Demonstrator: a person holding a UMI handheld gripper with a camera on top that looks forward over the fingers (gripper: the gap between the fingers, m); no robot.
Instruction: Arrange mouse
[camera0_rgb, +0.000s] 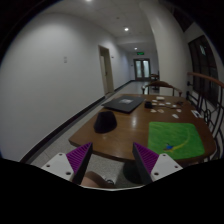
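Observation:
A dark rounded thing (105, 121) that looks like the mouse lies on the brown wooden table (125, 135), at its left side, beyond my fingers and slightly left of them. My gripper (111, 149) is open and empty, held at the table's near edge, with the purple pads (76, 160) wide apart. Nothing is gripped between them. Only the table's edge and grey floor show in the gap, with a small unclear shape low down.
A closed dark laptop (125, 103) lies farther back on the table. A green mat (176, 140) with small white pieces covers the right side. Chairs (205, 95) stand at the right. A long corridor with doors (142, 68) runs behind.

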